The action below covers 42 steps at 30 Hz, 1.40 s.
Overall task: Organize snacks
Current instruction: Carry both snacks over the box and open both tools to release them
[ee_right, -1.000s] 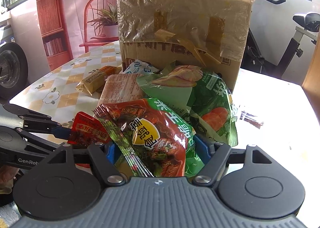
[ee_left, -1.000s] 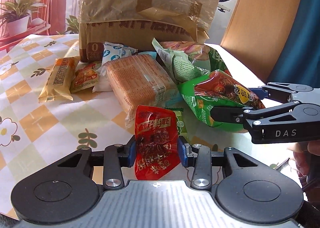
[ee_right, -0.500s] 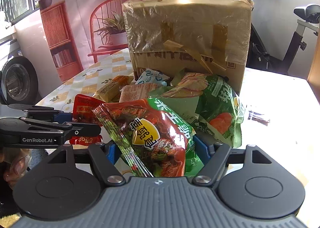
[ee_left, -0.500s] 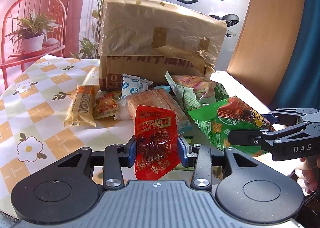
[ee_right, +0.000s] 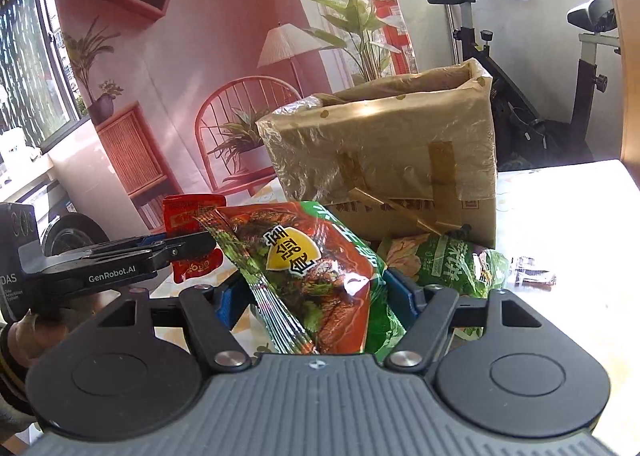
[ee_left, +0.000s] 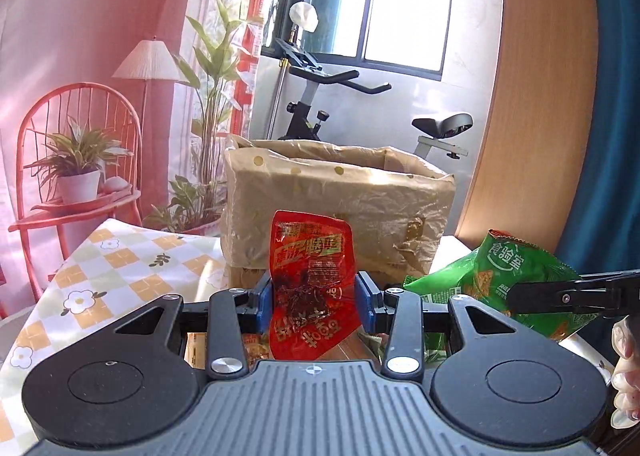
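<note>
My left gripper (ee_left: 316,298) is shut on a small red snack pouch (ee_left: 310,260) and holds it upright, raised in front of the open cardboard box (ee_left: 340,200). My right gripper (ee_right: 316,296) is shut on a large red-and-green chip bag (ee_right: 308,264), also lifted, below the box (ee_right: 384,152) rim. In the right wrist view the left gripper (ee_right: 176,250) with the red pouch (ee_right: 192,212) is at the left. In the left wrist view the chip bag (ee_left: 500,276) and the right gripper's fingers (ee_left: 568,294) are at the right.
A green snack bag (ee_right: 452,260) lies on the table by the box's base. A small dark wrapper (ee_right: 534,276) lies at the right. The checkered tablecloth (ee_left: 116,268) spreads to the left. An exercise bike (ee_left: 312,104) and plants stand behind the table.
Both grippers have risen with their snacks, so the box's open top rim now shows. The snacks on the table have dropped mostly out of view.
</note>
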Each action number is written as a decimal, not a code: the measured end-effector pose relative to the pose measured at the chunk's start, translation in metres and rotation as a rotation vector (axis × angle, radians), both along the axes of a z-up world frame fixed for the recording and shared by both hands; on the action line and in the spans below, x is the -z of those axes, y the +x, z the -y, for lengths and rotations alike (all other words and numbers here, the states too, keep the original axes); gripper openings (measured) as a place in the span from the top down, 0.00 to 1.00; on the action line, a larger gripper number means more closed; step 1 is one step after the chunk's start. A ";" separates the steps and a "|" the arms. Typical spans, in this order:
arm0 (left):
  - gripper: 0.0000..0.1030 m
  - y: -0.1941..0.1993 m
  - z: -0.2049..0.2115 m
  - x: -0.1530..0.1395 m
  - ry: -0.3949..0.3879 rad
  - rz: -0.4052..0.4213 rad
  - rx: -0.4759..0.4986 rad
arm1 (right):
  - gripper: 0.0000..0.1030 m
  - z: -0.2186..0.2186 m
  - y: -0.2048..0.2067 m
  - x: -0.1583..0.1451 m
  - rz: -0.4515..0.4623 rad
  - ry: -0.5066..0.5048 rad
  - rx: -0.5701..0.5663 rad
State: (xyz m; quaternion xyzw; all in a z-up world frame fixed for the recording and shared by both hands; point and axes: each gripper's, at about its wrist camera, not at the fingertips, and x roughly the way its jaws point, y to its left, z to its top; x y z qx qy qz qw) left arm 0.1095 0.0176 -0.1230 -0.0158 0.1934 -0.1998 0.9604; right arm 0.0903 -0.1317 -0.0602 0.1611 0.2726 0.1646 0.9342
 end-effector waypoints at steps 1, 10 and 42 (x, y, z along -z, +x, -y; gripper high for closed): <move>0.58 0.001 0.000 -0.004 -0.005 0.008 -0.002 | 0.30 0.002 0.001 -0.007 0.012 0.019 0.001; 0.58 0.032 0.001 -0.048 -0.013 0.068 -0.004 | 0.30 0.025 0.035 -0.063 0.134 0.067 0.036; 0.35 0.220 0.058 -0.075 0.083 -0.027 -0.003 | 0.19 0.080 0.219 -0.036 0.071 0.071 0.218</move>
